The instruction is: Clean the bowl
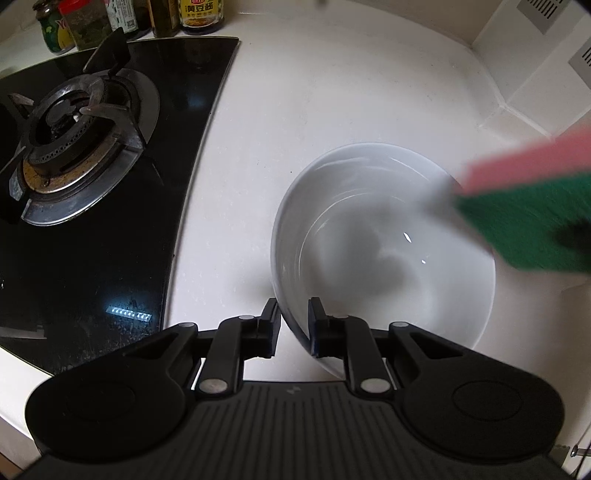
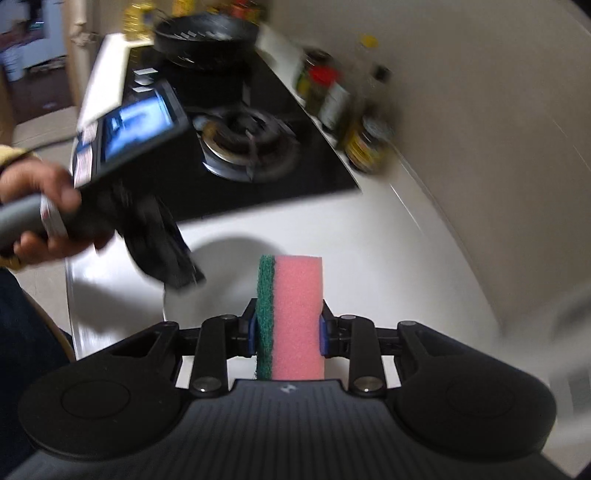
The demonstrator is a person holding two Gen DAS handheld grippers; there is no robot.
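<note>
Left gripper (image 1: 293, 328): matt black, two short flat fingers on hinged links with silver pivot screws; round black housings either side; ribbed dark grey body with a small pale logo at its front edge.

Right gripper (image 2: 287, 334): same build, blue pads (image 2: 252, 334) on the inner faces of its fingers.

Seen from the right wrist view, the left unit carries a lit screen on its back and a grey handle.

Left hand (image 2: 37, 214): yellowish cuff at the wrist. Dark blue clothing at lower left, blurred.

A home kitchen: gas hob (image 1: 74, 155), sauce bottles (image 1: 201, 14), white counter (image 1: 314, 92).
</note>
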